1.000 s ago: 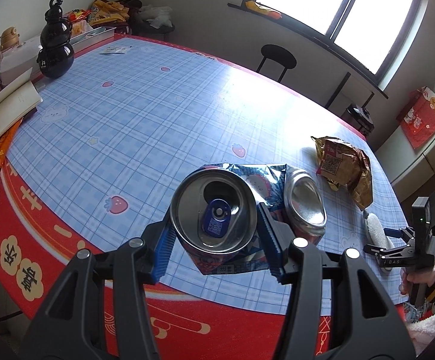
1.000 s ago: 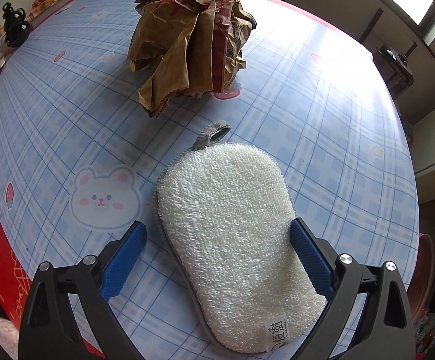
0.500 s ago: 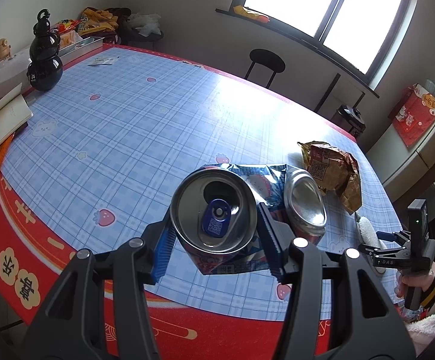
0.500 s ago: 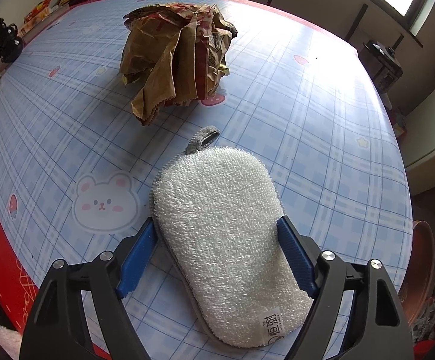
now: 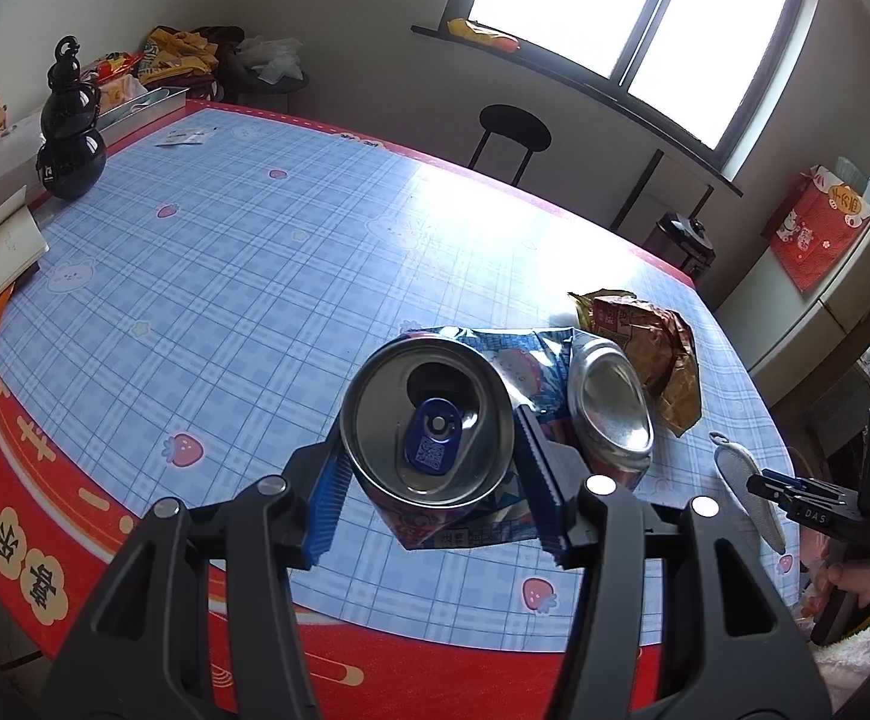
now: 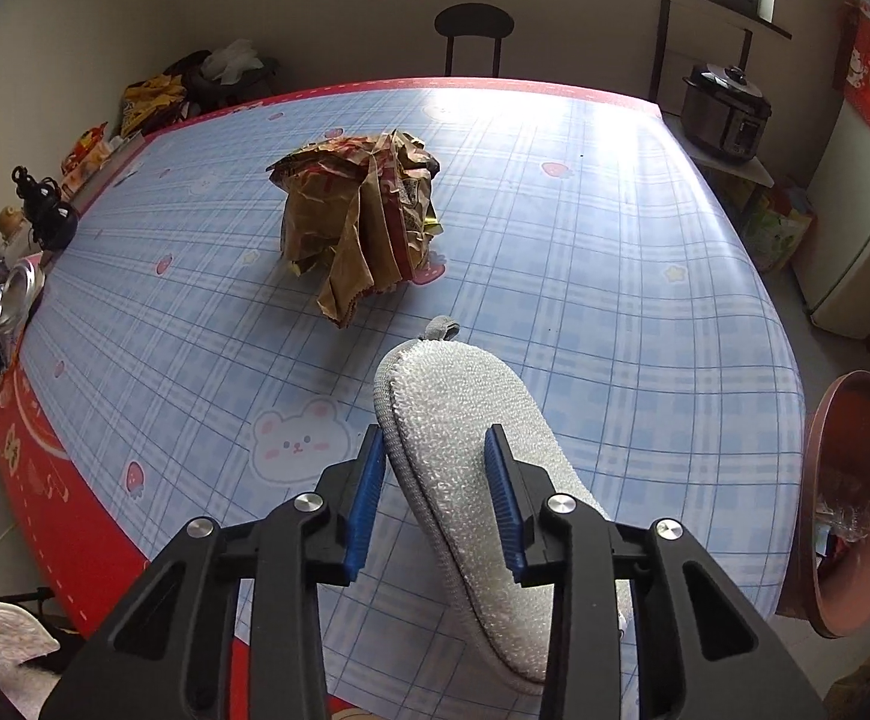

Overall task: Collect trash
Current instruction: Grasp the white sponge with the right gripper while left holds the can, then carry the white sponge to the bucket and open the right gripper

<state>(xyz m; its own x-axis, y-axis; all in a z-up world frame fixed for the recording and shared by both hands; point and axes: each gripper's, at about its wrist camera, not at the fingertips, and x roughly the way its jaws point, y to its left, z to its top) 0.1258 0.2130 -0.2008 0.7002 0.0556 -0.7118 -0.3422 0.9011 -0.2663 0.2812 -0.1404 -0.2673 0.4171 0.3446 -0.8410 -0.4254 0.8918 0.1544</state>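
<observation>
**Can in my left tool, sponge in my right**

Left view: my left tool is about half open and clamped on a crushed can, its blue pads against the can's sides. The can's top faces the camera, with a blue tab beside the mouth, and the can is held up off the surface. A second can lies just to the right of it, with a flat blue wrapper showing under both. Beyond them a crumpled brown bag sits on the blue checked cloth. At the right edge my right tool grips the white sponge, and my hand is on its handle.

Right view: my right tool is closing, its blue pads pressing both sides of the sponge. The sponge is pinched narrow between them and tilted up on edge, its loop end pointing away from me. The brown bag lies well beyond it on the surface. A brown bin stands off the surface's right edge. At the far left edge the held can shows.
</observation>
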